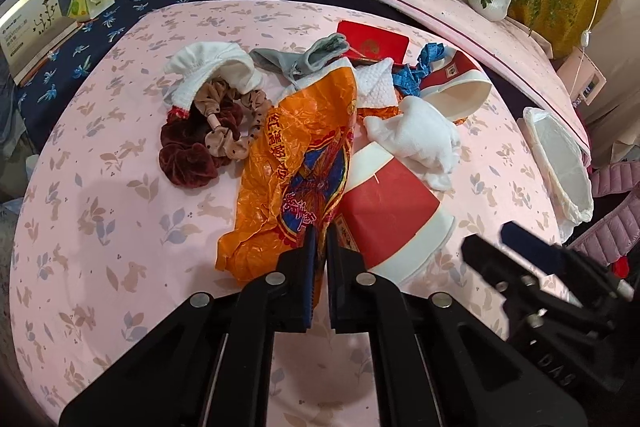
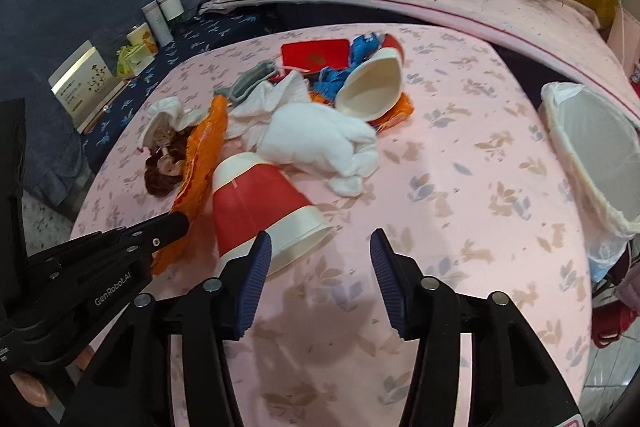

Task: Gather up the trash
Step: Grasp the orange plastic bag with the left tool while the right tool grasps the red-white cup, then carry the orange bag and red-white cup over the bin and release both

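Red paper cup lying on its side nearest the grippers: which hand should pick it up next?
Right. The right gripper is open and empty, with the red paper cup's rim by its left finger. The left gripper is shut on the orange wrapper, so it is busy.

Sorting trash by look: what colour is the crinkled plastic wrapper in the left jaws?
Orange wrapper, red-and-blue print; left wrist view.

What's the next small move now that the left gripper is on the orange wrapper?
Probably lift the left gripper a little to peel the orange wrapper off the pile. Its pads are shut on the wrapper's near edge, which lies against the red-and-white paper cup. The right gripper is open with nothing between its pads, near that cup's rim. The lined bin waits at the table's right.
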A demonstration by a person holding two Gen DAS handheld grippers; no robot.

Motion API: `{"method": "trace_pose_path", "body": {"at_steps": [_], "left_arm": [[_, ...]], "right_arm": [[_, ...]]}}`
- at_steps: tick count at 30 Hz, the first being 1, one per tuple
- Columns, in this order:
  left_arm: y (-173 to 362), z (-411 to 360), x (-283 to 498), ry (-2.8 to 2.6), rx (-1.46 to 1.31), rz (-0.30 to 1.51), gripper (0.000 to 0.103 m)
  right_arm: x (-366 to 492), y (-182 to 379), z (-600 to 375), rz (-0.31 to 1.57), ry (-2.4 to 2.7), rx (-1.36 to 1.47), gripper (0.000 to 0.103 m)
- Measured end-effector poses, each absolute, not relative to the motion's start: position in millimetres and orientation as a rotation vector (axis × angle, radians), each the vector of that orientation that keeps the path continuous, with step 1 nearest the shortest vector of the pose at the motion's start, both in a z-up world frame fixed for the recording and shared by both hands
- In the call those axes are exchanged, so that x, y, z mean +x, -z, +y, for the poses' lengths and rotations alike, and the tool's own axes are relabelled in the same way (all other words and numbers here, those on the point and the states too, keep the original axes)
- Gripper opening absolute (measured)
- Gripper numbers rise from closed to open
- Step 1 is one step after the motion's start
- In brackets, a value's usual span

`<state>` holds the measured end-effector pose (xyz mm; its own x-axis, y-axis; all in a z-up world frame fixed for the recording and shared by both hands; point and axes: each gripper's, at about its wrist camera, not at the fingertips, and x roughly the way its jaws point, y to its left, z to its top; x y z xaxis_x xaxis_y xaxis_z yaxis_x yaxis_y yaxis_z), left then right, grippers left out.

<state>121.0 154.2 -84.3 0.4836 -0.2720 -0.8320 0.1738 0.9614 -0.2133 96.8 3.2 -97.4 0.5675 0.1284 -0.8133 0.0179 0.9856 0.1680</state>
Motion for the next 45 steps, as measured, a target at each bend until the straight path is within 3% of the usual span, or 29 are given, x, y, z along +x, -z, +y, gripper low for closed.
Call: {"method": "trace_pose_path", "body": {"at_steps": [13, 17, 21, 32, 45], "left_arm": [[88, 161, 118, 0.284, -0.115, 1.035, 0.005], [86, 160, 117, 0.289, -0.111, 1.028, 0.004], [78, 157, 114, 0.291, -0.109, 1.01, 0.004], [32, 122, 104, 0.345, -0.084, 0.938, 0.003], [-35, 5, 94, 0.573, 0.003, 0.82, 0.003]], "right_arm": [[111, 129, 12, 1.054, -0.181, 0.382, 0.038], [114, 127, 12, 1.047, -0.205, 0.406, 0.018], [111, 119, 12, 1.015, -0.226, 0.405, 0.004], [85, 57, -29, 0.85, -0.16, 0.354, 0.004], [49, 0, -139, 0.654, 0.115, 0.362, 0.004]]}}
